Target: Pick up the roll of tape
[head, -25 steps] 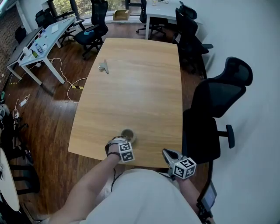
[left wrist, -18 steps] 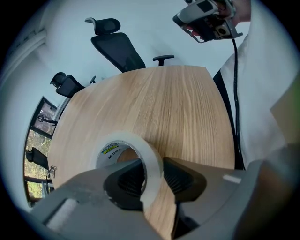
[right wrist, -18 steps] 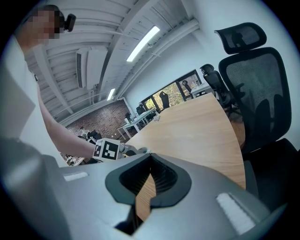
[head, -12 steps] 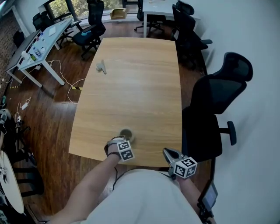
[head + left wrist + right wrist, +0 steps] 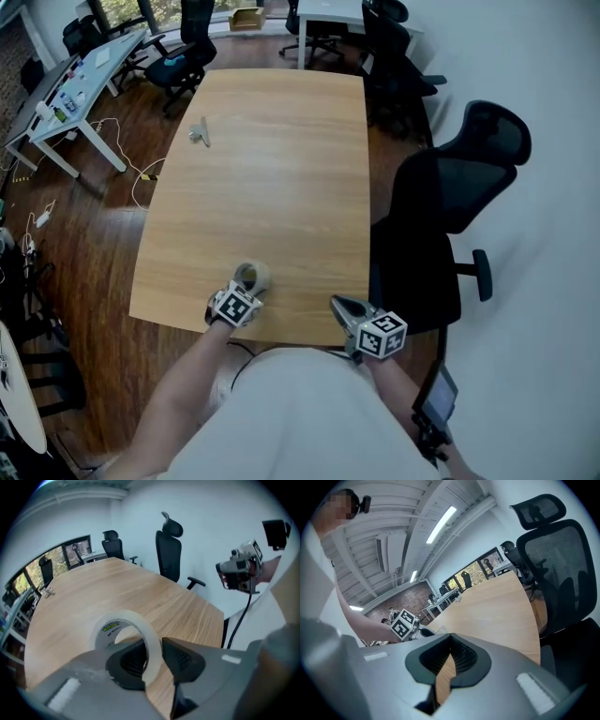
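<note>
Left gripper (image 5: 153, 654) jaws are closing on the tape (image 5: 108, 631): 1 jaw is sitting inside the ring and 1 outside, pinching the wall. The roll is sticking out ahead of the jaws, over the table (image 5: 281, 169). Right gripper (image 5: 449, 660) is hovering to its right, jaws together, gripping nothing.

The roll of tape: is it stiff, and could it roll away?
Probably stiff: the roll of tape looks evenly round. Likely light, being a thin hollow ring. Set on edge on the smooth table, it might roll.
</note>
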The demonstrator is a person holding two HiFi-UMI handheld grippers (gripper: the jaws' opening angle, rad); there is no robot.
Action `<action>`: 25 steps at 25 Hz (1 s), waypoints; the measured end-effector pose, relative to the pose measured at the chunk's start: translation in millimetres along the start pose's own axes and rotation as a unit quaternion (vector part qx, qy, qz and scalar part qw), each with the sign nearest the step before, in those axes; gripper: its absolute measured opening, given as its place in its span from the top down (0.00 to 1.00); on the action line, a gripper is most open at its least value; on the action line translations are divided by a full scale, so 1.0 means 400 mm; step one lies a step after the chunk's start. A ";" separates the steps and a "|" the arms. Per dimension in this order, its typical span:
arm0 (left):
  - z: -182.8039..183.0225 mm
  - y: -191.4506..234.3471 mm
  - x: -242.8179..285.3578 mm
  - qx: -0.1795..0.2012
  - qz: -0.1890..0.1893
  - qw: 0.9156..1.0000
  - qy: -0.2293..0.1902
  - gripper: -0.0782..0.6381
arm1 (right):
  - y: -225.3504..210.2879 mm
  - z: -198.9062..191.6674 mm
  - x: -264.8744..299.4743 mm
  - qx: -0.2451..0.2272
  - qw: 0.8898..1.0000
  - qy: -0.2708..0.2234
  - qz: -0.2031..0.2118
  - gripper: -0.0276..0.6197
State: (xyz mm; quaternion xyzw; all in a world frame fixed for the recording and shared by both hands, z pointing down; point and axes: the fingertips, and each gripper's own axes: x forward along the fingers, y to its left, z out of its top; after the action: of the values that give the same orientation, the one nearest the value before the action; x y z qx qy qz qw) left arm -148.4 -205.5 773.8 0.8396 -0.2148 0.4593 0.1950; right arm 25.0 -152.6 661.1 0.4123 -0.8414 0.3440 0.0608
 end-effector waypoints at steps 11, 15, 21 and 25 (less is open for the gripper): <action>0.170 -0.160 -0.065 -0.131 -0.102 0.974 -0.152 0.73 | -0.019 0.081 -0.008 -0.023 0.999 0.023 0.041 0.95; 0.222 -0.218 -0.087 -0.146 -0.117 0.961 -0.203 0.73 | -0.025 0.091 -0.020 -0.030 0.998 0.027 0.051 0.95; 0.313 -0.277 -0.140 -0.142 -0.119 0.939 -0.289 0.73 | -0.016 0.128 -0.039 -0.073 0.994 0.017 0.079 0.95; 0.341 -0.326 -0.169 -0.161 -0.150 0.920 -0.325 0.73 | 0.001 0.155 -0.065 -0.098 0.991 0.004 0.094 0.95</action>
State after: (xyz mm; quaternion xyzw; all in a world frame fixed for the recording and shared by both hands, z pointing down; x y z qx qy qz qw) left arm -17.3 -156.4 630.5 0.9225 -0.2086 0.0855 0.3132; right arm 52.9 -174.6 604.1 0.3217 -0.9058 0.2662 0.0718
